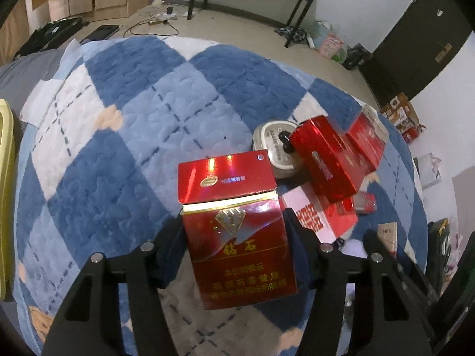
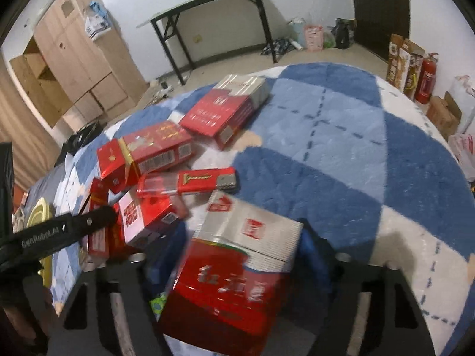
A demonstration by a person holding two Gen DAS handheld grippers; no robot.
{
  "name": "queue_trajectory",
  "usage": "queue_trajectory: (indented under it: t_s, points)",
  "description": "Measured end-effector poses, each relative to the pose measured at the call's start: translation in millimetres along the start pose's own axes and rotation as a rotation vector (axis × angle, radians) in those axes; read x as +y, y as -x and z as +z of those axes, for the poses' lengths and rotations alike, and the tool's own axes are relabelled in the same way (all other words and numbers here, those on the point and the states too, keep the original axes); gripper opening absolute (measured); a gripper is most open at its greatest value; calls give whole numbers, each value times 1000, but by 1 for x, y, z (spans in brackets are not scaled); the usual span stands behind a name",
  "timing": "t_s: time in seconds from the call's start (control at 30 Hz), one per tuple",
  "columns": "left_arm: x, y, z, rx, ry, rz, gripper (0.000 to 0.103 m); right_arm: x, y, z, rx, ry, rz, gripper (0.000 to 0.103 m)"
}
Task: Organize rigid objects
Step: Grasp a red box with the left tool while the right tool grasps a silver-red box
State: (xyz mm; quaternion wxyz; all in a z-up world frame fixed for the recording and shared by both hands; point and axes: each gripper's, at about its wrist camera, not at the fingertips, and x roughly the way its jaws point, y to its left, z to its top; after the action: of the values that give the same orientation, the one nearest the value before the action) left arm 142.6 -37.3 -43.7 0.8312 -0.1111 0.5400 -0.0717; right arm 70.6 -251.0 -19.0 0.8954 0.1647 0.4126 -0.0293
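Blue-and-white checked blanket, red cigarette packs, round metal tin lying on it

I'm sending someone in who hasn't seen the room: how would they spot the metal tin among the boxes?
Start at the blue-and-white checked plush blanket and find the cluster of glossy red cigarette boxes near its edge. The rounded silver metal tin lies flat beside them, the only grey, curved item there, printed with dark lettering.

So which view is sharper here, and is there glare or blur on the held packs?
Left wrist view: sharp; print on the red pack is readable, with glare streaks on its open lid. Right wrist view: softer; the red-and-silver pack is motion-smeared, its characters unreadable. Both views bend the blanket fisheye-style.
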Motion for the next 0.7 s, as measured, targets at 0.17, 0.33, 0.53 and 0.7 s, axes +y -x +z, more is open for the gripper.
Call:
queue_trajectory:
  t_s: [0.17,0.33,0.53,0.7]
  points:
    - [12,10,-4,8,-10,17,62,-15,4,-2,-14,19,-34,64]
    - [21,32,-8,-8,-33,41,61,-23,25,1,-66,-14,-34,63]
    - [44,103,-11,-78,-54,77,61,-5,65,10,-152,46,-21,63]
    - [65,184,-23,-200,-145,182,61,13,101,3,-186,85,48,63]
